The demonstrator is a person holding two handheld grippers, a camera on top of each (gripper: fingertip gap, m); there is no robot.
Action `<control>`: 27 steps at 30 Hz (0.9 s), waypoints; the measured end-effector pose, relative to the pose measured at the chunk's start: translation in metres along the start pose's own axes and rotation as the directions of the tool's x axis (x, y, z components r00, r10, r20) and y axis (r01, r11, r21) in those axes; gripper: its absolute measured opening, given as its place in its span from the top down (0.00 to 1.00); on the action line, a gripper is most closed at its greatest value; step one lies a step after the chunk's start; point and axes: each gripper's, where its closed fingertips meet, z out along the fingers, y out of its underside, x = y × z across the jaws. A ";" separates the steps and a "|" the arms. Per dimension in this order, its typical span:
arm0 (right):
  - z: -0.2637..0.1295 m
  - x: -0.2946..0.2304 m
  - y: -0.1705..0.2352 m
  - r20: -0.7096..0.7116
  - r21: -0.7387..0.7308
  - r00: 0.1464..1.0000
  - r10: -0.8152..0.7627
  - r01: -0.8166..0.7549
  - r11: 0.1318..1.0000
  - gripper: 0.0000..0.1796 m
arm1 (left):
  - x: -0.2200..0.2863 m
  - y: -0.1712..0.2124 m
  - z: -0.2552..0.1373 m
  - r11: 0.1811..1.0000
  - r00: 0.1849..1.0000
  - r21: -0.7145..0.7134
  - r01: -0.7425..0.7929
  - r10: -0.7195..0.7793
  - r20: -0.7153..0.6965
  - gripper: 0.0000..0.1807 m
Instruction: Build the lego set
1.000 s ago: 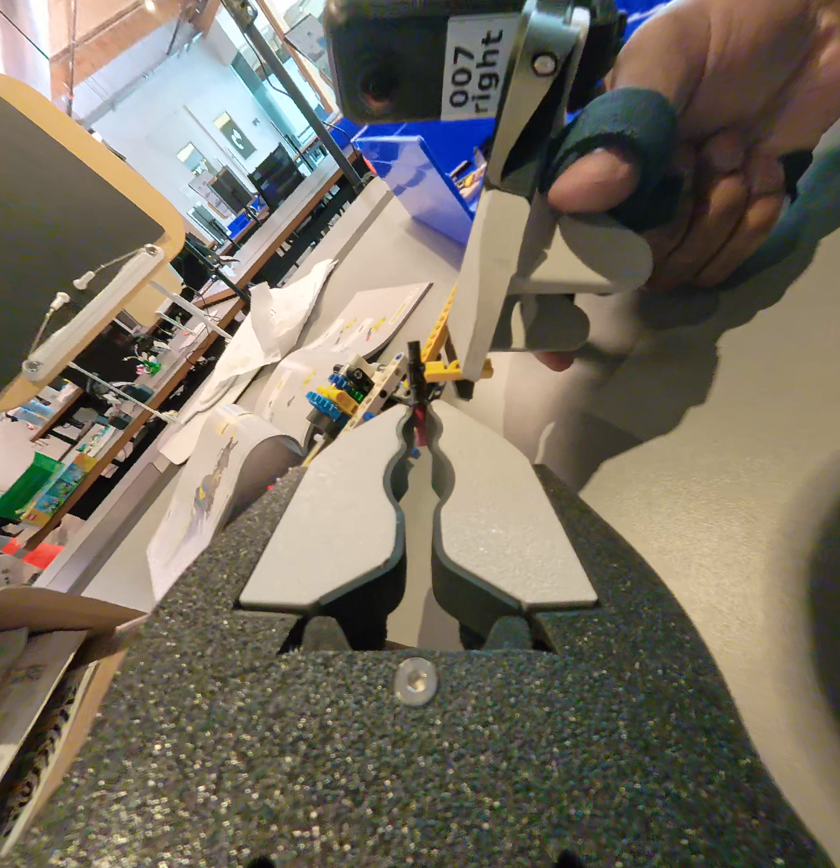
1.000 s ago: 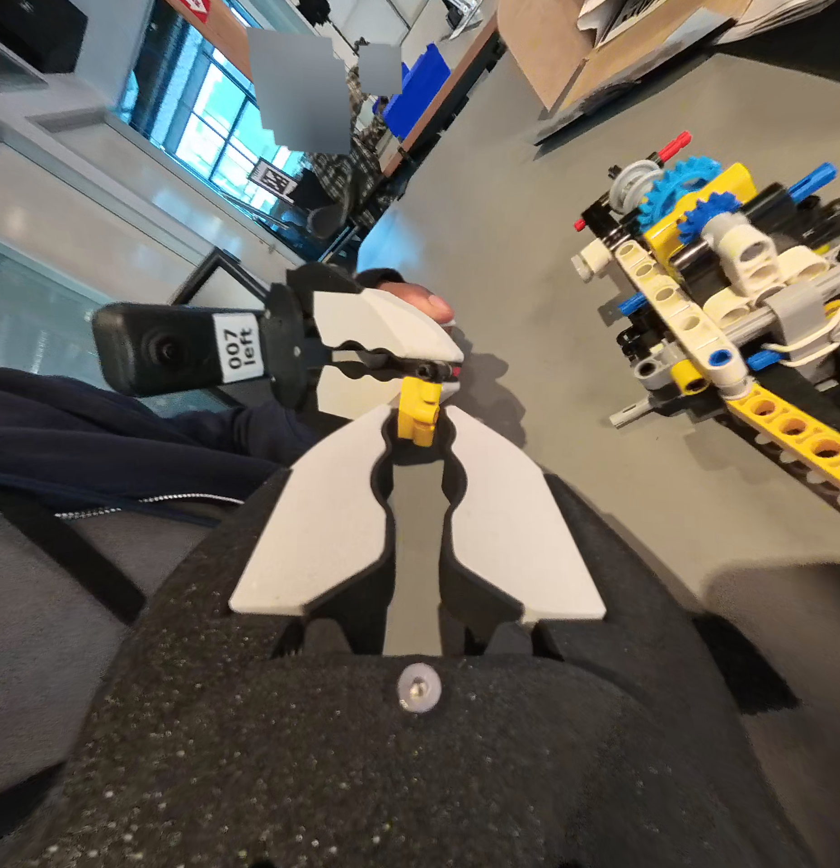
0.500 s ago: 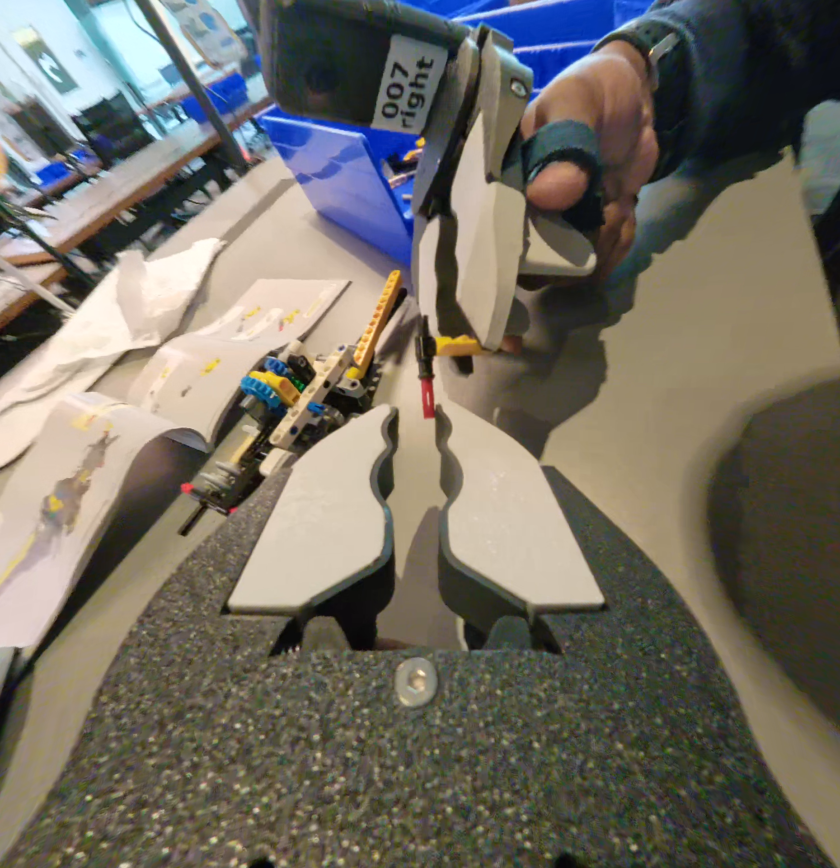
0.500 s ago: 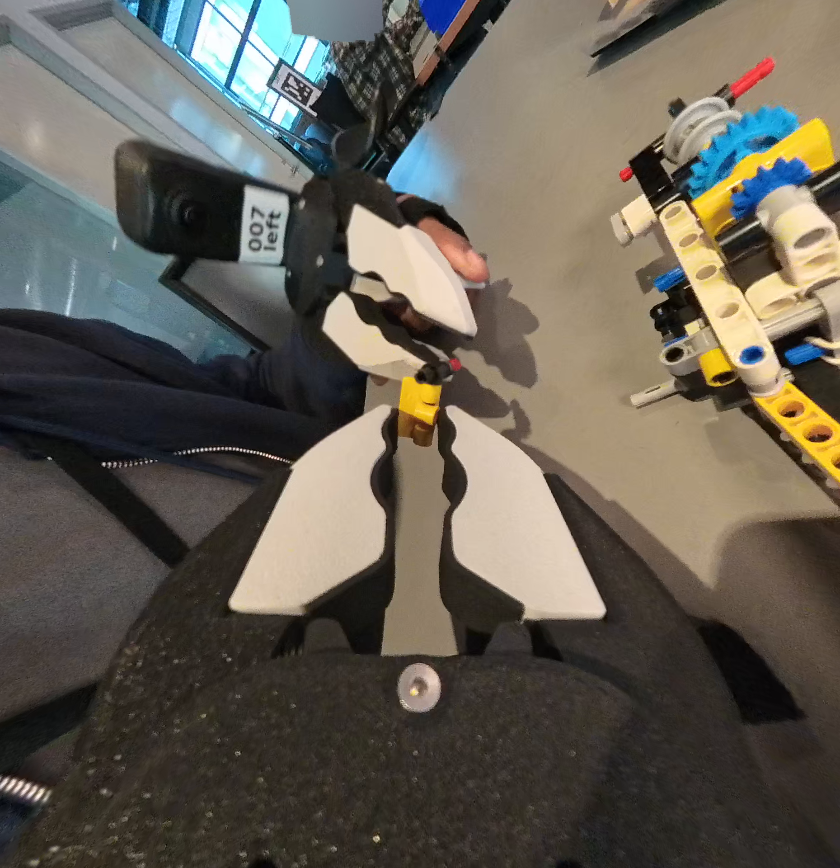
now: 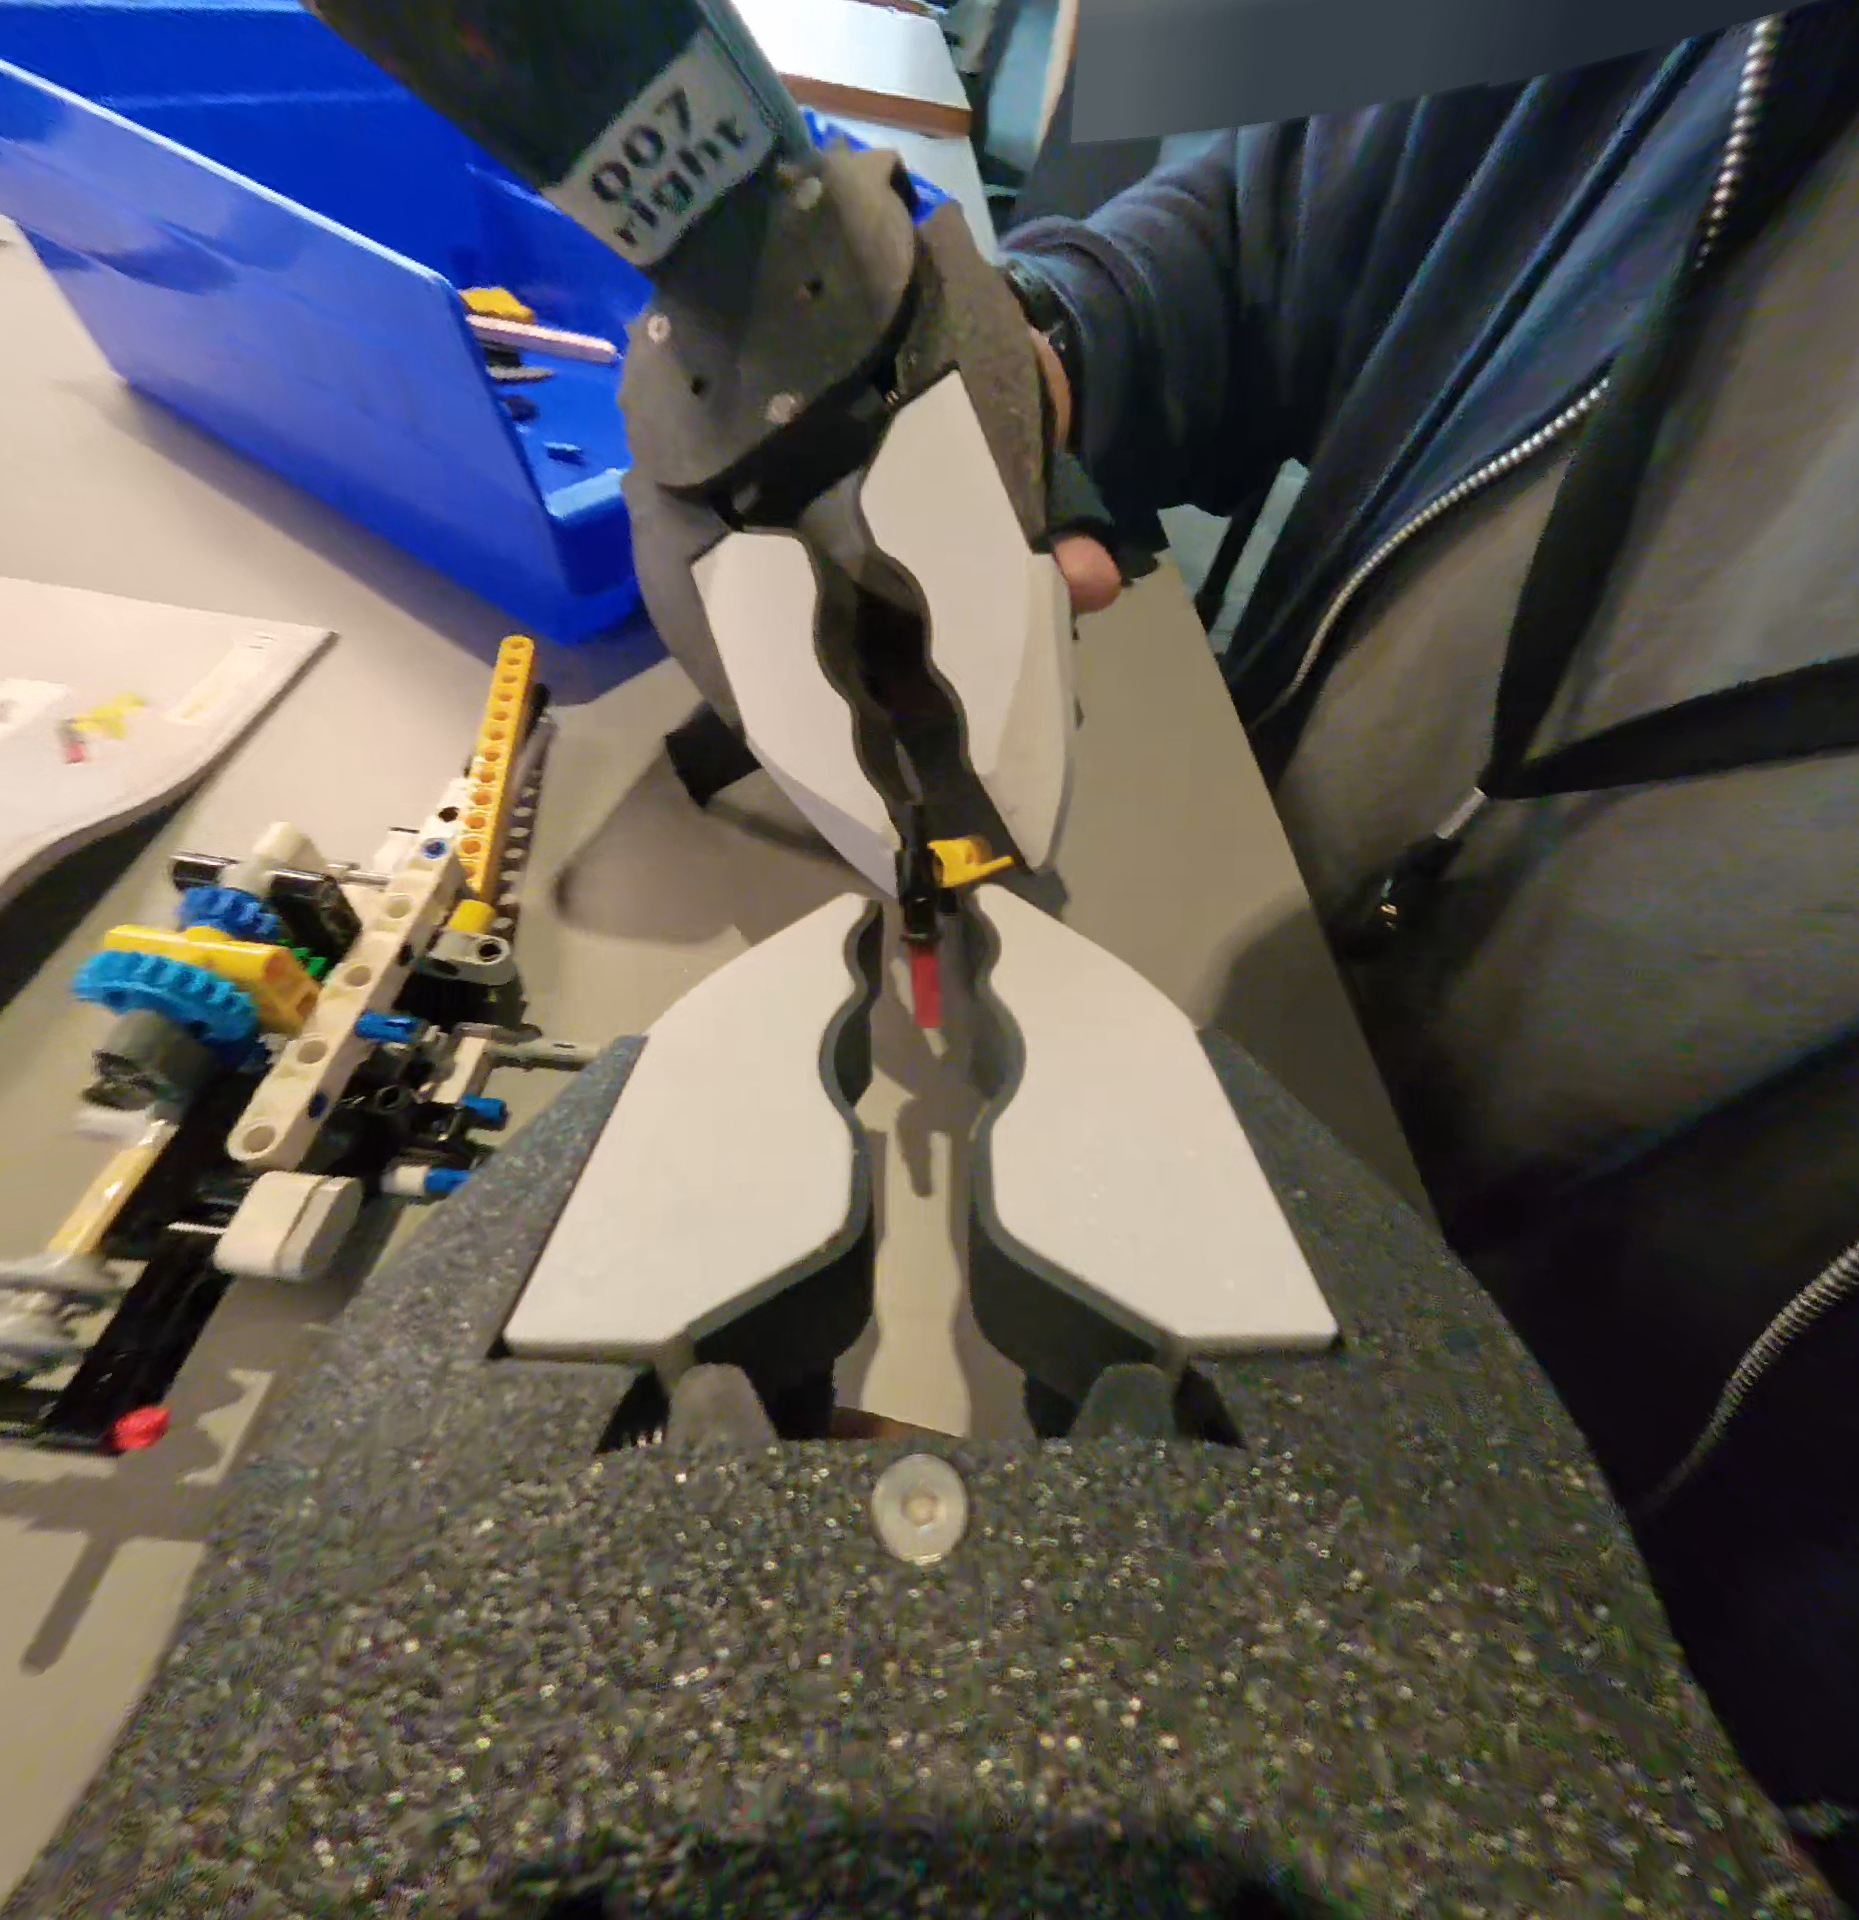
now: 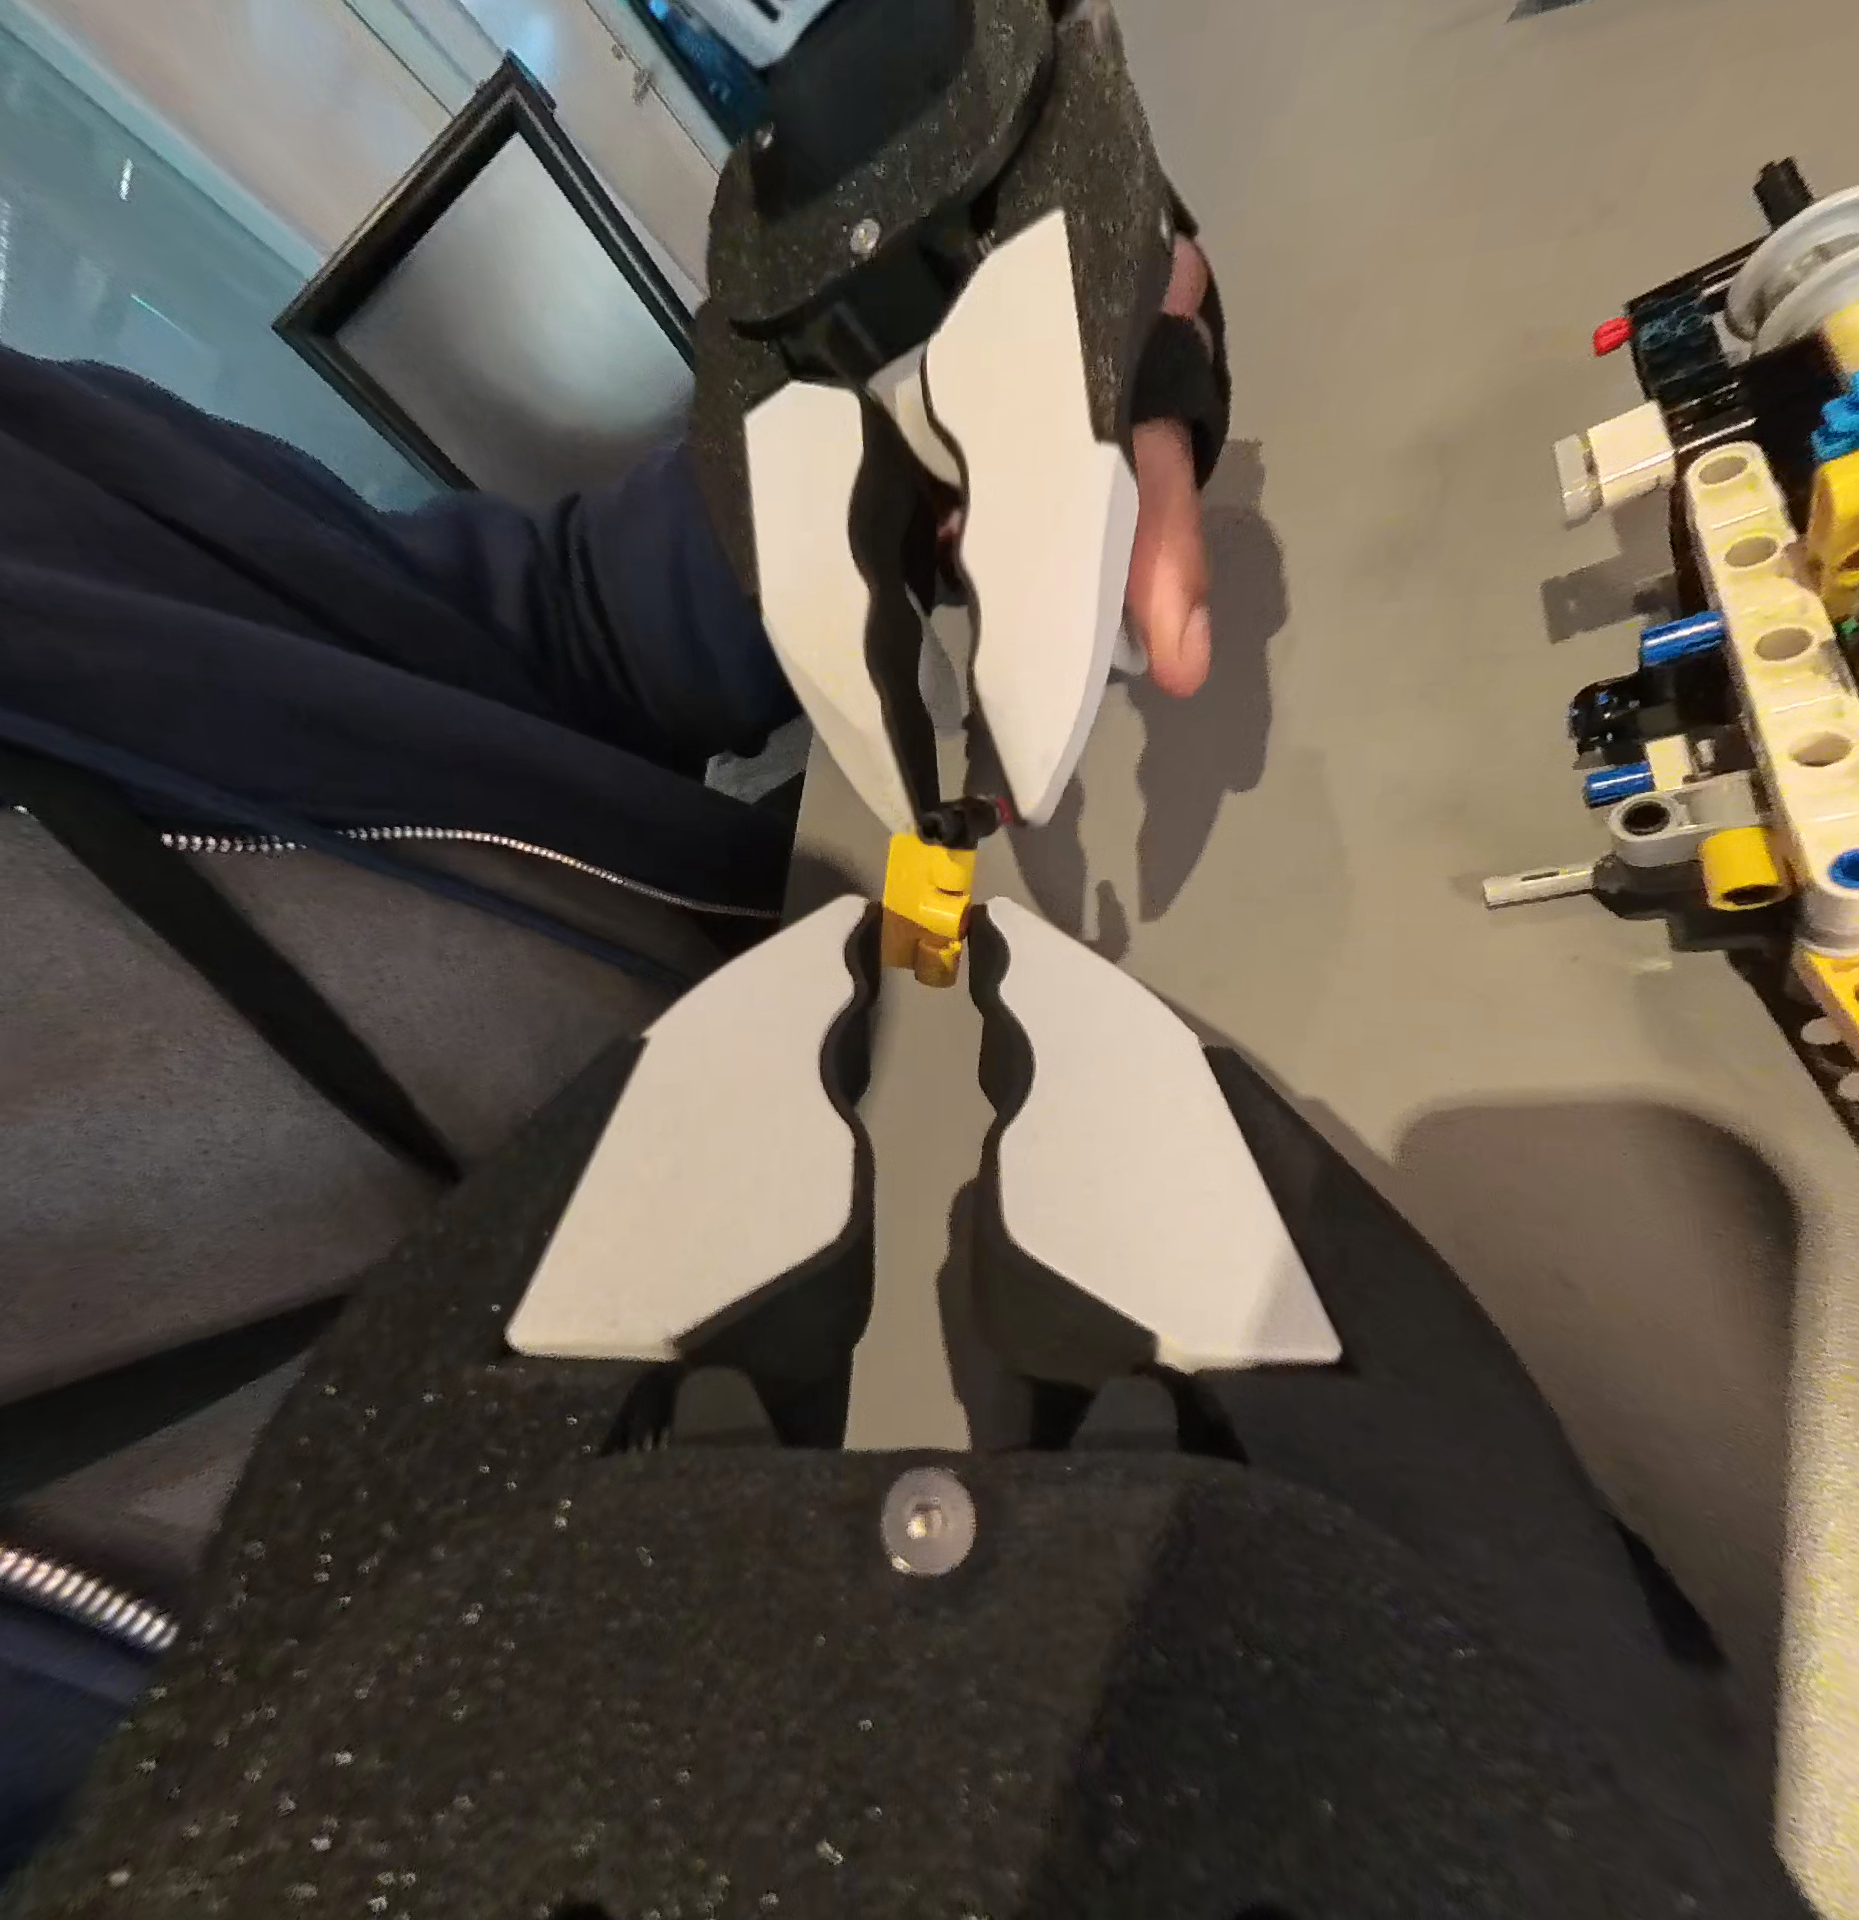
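My left gripper point(image 5: 920, 914) is shut on a thin black pin with a red end point(image 5: 925, 982). My right gripper point(image 6: 925, 920) is shut on a small yellow connector point(image 6: 923, 902). The two grippers meet tip to tip above the grey table, near its edge. The pin's black end touches the yellow connector point(image 5: 961, 857). The right gripper point(image 5: 940, 842) comes down from the top of the left wrist view. The left gripper point(image 6: 956, 816) comes down from the top of the right wrist view. The part-built lego model point(image 5: 312, 1039) lies on the table to the left, and also shows in the right wrist view point(image 6: 1787, 675).
A blue parts bin point(image 5: 281, 312) stands behind the model. An open instruction booklet point(image 5: 73, 707) lies at the far left. The person's dark zipped jacket point(image 5: 1579, 779) fills the right side, close to the table's edge point(image 5: 1247, 748). Both grippers' tips are close together, under 4 cm apart.
Both grippers have swung toward the person and the table's edge. They now face each other in line, tip to tip. The pin and the yellow connector have stayed together.
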 end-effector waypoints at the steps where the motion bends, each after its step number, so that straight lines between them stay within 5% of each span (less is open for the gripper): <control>1: 0.000 0.000 0.001 -0.001 -0.003 1.000 -0.004 0.004 1.000 0.91 | 0.002 0.002 0.002 1.000 1.000 -0.010 0.001 -0.001 -0.015 0.92; 5: 0.000 0.001 0.002 0.005 -0.008 1.000 -0.018 0.018 1.000 0.91 | 0.001 0.005 0.005 0.999 0.998 -0.011 0.045 -0.045 -0.034 0.96; 11: -0.016 0.006 -0.017 -0.039 0.107 0.997 -0.061 0.065 0.992 0.81 | -0.010 -0.009 -0.006 0.939 0.946 0.115 0.323 -0.317 -0.073 0.96; 16: -0.024 0.007 -0.024 -0.080 0.155 0.992 -0.096 0.107 0.982 0.79 | -0.022 -0.024 -0.020 0.811 0.857 0.279 0.515 -0.498 -0.134 0.97; 22: -0.018 0.008 -0.022 -0.085 0.161 0.993 -0.087 0.100 0.982 0.81 | -0.031 -0.048 -0.039 0.510 0.699 0.488 0.709 -0.605 -0.383 0.96; 27: -0.017 0.007 -0.022 -0.079 0.171 0.994 -0.079 0.091 0.981 0.82 | -0.037 -0.049 -0.041 0.447 0.677 0.532 0.720 -0.623 -0.392 0.97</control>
